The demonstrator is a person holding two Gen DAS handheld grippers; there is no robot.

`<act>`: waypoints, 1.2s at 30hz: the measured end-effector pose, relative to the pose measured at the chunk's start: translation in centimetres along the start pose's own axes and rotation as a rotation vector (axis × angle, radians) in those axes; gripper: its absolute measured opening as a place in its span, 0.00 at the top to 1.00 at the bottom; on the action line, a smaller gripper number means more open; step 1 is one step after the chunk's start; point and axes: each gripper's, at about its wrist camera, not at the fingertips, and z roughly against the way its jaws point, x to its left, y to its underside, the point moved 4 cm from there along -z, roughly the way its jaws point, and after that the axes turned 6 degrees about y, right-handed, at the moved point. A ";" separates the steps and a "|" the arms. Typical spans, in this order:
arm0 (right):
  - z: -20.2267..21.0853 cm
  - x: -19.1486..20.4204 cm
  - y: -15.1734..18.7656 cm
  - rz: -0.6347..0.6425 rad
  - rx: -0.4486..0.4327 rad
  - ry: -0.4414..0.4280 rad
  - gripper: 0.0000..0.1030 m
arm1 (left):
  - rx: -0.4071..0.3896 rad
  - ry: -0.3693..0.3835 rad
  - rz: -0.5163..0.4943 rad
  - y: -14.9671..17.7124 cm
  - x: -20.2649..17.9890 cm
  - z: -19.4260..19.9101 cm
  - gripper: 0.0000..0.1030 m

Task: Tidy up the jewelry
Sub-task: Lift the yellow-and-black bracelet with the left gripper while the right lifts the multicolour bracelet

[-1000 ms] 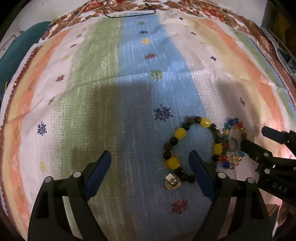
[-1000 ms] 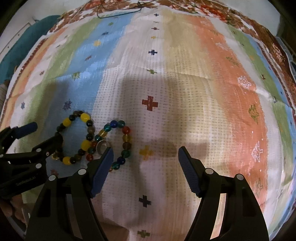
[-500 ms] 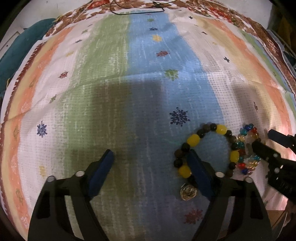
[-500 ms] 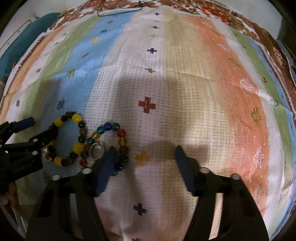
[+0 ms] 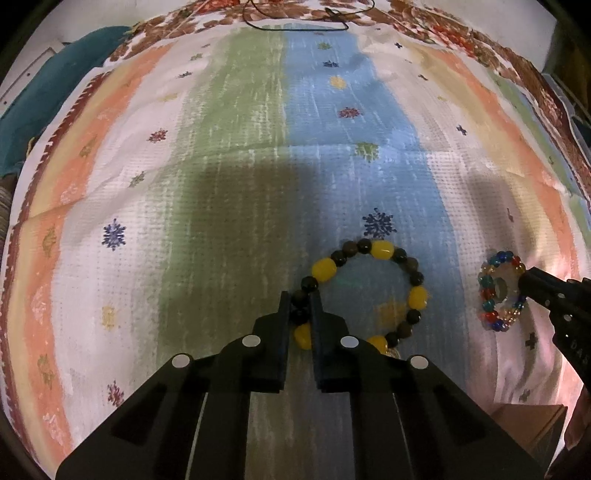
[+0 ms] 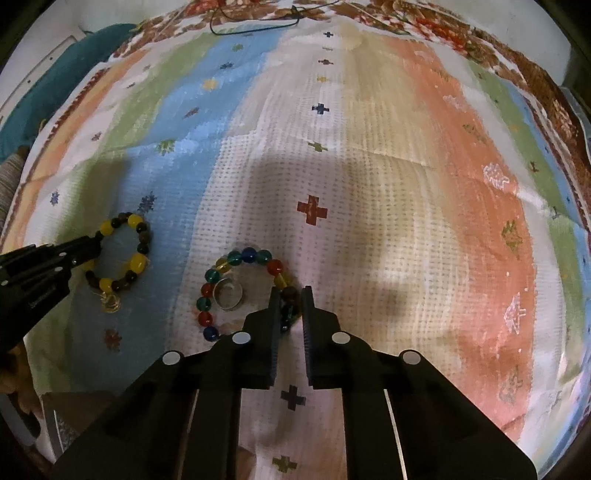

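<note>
A yellow and black bead bracelet (image 5: pixel 376 258) lies on the striped cloth; my left gripper (image 5: pixel 298 306) is shut on its left side. It also shows in the right wrist view (image 6: pixel 137 258), with a small gold charm (image 6: pixel 110 302) at its lower end. A multicoloured bead bracelet (image 6: pixel 243 258) lies to its right with a silver ring (image 6: pixel 229 293) inside its loop. My right gripper (image 6: pixel 290 301) is shut on that bracelet's right side. The multicoloured bracelet (image 5: pixel 495 291) also shows at the right of the left wrist view.
The striped woven cloth (image 6: pixel 369 166) covers the whole surface. A thin dark cord (image 5: pixel 295 18) lies at its far edge. A teal cloth (image 5: pixel 48 92) lies beyond the left border. A cardboard edge (image 5: pixel 524 424) shows at the near right.
Both grippers have closed from wide open: the left onto the yellow and black bracelet, the right onto the multicoloured one. The two bracelets now lie farther apart.
</note>
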 end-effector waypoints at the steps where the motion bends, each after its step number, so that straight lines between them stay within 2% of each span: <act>1: 0.2 0.0 0.1 0.003 -0.001 -0.001 0.90 | -0.002 0.004 0.000 0.1 -0.1 0.3 0.91; 9: 1.8 0.0 0.7 -0.011 -0.016 -0.031 0.90 | -0.046 0.051 0.016 0.1 -0.5 3.5 0.91; 18: 5.7 0.5 1.2 -0.009 -0.081 -0.069 0.90 | -0.073 0.091 0.022 0.2 -1.5 6.5 0.91; 36: 9.4 1.3 2.6 0.004 -0.147 -0.073 0.90 | -0.125 0.082 -0.023 1.9 -3.2 10.8 0.91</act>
